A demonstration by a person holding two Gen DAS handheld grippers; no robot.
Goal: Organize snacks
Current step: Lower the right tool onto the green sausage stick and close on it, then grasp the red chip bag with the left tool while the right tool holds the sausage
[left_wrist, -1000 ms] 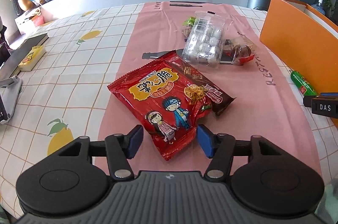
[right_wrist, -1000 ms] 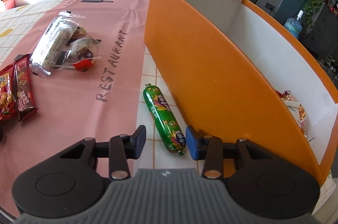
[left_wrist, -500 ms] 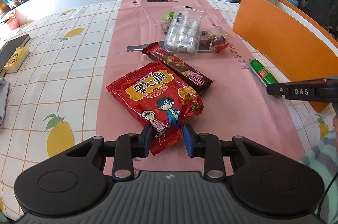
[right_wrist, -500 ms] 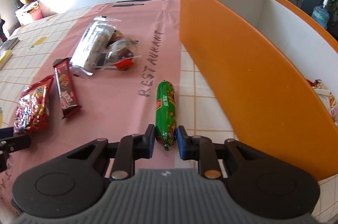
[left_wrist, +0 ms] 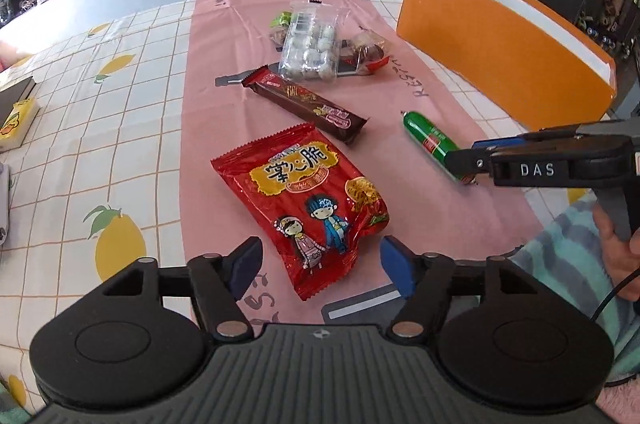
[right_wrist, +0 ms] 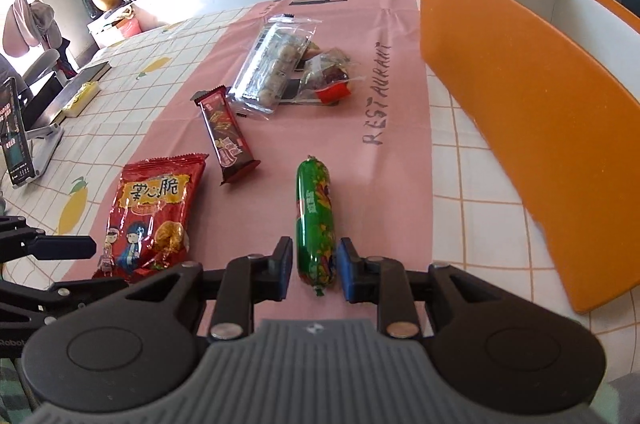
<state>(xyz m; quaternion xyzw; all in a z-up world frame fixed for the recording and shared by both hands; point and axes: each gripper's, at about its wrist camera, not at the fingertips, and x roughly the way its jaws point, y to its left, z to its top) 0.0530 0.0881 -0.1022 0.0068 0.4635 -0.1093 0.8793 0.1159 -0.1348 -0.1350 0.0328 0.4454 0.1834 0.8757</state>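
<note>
A red noodle-snack bag [left_wrist: 308, 203] lies on the pink runner, its near end between the fingers of my open left gripper [left_wrist: 320, 268]. The bag also shows in the right wrist view [right_wrist: 152, 212]. A green sausage stick [right_wrist: 316, 220] lies on the runner with its near end between the fingers of my right gripper [right_wrist: 314, 270], which stands slightly open, pads just off it. The sausage also shows in the left wrist view [left_wrist: 430, 139]. An orange box [right_wrist: 520, 95] stands to the right.
A brown chocolate bar [left_wrist: 304, 103], a clear pack of foil-wrapped sweets [left_wrist: 312, 43] and a small wrapped snack with a red end [left_wrist: 366, 53] lie farther along the runner. A yellow object and a book [left_wrist: 16, 111] sit at the table's left edge.
My left gripper opened off the red bag, which lies flat. My right gripper moved the sausage left onto the runner, away from the box, and its jaws eased open.
</note>
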